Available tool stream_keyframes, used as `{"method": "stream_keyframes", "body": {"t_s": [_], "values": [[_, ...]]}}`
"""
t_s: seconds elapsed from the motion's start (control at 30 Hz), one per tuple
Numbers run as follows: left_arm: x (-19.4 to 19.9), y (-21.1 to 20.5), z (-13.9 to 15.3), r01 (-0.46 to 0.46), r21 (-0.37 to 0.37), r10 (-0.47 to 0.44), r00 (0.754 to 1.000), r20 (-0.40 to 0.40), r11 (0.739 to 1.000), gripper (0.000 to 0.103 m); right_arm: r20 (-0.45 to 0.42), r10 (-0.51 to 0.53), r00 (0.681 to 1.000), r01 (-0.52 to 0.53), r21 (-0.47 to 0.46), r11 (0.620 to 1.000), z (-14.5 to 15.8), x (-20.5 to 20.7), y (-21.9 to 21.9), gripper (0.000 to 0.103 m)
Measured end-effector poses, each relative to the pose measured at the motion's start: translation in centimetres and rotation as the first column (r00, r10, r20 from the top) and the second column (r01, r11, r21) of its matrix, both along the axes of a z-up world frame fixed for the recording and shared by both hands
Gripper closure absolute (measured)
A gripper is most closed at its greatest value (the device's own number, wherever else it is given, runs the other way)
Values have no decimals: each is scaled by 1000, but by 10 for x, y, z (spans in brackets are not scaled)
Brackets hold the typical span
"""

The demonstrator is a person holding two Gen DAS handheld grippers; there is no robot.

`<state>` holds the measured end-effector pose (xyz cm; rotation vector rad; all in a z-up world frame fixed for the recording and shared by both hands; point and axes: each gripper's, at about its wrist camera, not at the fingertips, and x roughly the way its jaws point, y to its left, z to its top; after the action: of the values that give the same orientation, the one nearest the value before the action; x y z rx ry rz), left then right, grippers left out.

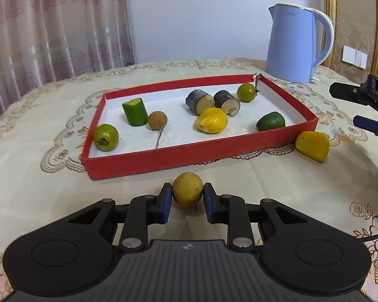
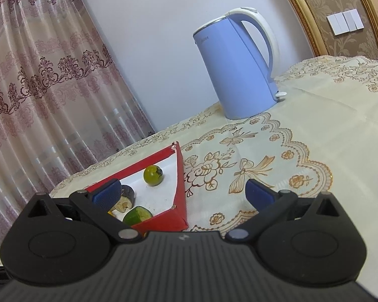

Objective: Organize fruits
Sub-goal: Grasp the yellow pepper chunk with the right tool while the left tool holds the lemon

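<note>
A round yellow fruit (image 1: 187, 189) is pinched between the narrowed left gripper (image 1: 187, 196), just before the red tray (image 1: 163, 156). It may roll free if squeezed off-centre. The right gripper (image 2: 182, 193) is spread wide, empty, over the tray's corner.

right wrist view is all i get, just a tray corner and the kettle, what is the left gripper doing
Observer: The left gripper has its fingers closed on a round fruit that sits on the cloth, just outside the tray's near wall.
Operator: anything else still outside the tray
Observer: Yes, a yellow piece lies on the cloth beside the tray's near right corner.
</note>
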<state>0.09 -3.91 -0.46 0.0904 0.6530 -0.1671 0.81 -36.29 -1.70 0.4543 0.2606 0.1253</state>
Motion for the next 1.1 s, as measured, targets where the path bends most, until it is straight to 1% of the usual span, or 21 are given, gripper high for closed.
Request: {"method": "stream_keyframes", "body": {"t_s": [0.07, 0.17, 0.23, 0.27, 0.3, 0.33, 0.37, 0.4, 0.47, 0.53, 0.57, 0.6, 0.67, 0.73, 0.8, 0.87, 0.93, 0.97, 1.03, 1.07, 1.1], "values": [[3, 0, -3, -2, -9, 1, 1000, -11, 1000, 77, -5, 0, 1000, 0, 4, 1000, 0, 1, -1, 0], [7, -1, -8, -1, -5, 1, 1000, -7, 1000, 77, -9, 0, 1000, 0, 7, 1000, -1, 2, -2, 0], [10, -1, -8, -2, -13, 2, 1000, -6, 1000, 75, -9, 2, 1000, -2, 8, 1000, -1, 2, -2, 0], [12, -1, -8, 1, -16, -1, 1000, -9, 1000, 69, -9, 2, 1000, -2, 7, 1000, -1, 2, -2, 0], [13, -1, -8, -4, -19, 4, 1000, -12, 1000, 59, -10, 3, 1000, -3, 7, 1000, -1, 3, -2, 0], [15, -1, -8, -10, -23, 9, 1000, -13, 1000, 52, -10, 4, 1000, -4, 8, 1000, -1, 3, -2, 0], [16, 0, -8, -14, -28, 13, 1000, -10, 1000, 38, -11, 4, 1000, -4, 9, 1000, -1, 3, -2, 0], [17, 1, -8, -20, -31, 19, 1000, -4, 999, 36, -10, 5, 1000, -5, 10, 1000, -1, 3, -2, 0], [17, 2, -8, -30, -25, 30, 1000, 9, 999, 37, -8, 7, 1000, -7, 13, 1000, -1, 3, -3, 0], [16, 3, -7, -18, -21, 19, 1000, 15, 1000, 54, 2, 17, 1000, -17, 14, 1000, -1, 2, -3, 0], [17, 3, -7, -13, -19, 13, 1000, 9, 1000, 67, 15, 31, 999, -31, 19, 999, -1, 1, -3, 0], [17, 4, -8, -5, -25, 5, 1000, 3, 1000, 72, 35, 52, 998, -53, 27, 998, 0, -1, -3, 0], [17, 7, -8, -2, -31, 2, 1000, 1, 1000, 77, 83, 80, 993, -82, 21, 996, 3, -7, -2, 0], [14, 10, -8, 12, -37, -11, 1000, 10, 999, 77, 98, 119, 988, -116, -35, 993, 8, -14, 4, 0], [11, 14, -8, 14, -38, -13, 1000, 22, 999, 77, 66, 150, 986, -140, -136, 981, 15, -19, 13, 0], [9, 18, -7, 8, -25, -7, 999, 45, 1000, 77, -17, 169, 986, -167, -258, 952, 20, -20, 23, 0], [7, 18, -9, -14, 19, 12, 997, 78, 1000, 77, -98, 182, 978, -205, -328, 922, 20, -19, 32, 0], [8, 18, -11, -22, 34, 20, 996, 82, 999, 77, -118, 189, 975, -219, -356, 908, 19, -19, 36, 0], [11, 18, -14, -15, 32, 13, 998, 63, 999, 77, -137, 197, 971, -236, -402, 885, 16, -20, 44, 0], [10, 18, -13, -14, 34, 12, 998, 67, 999, 77, -148, 200, 969, -244, -417, 876, 15, -19, 47, 0], [10, 17, -14, -4, 33, 2, 998, 66, 999, 77, -157, 205, 966, -254, -433, 865, 15, -17, 51, 4]]}}
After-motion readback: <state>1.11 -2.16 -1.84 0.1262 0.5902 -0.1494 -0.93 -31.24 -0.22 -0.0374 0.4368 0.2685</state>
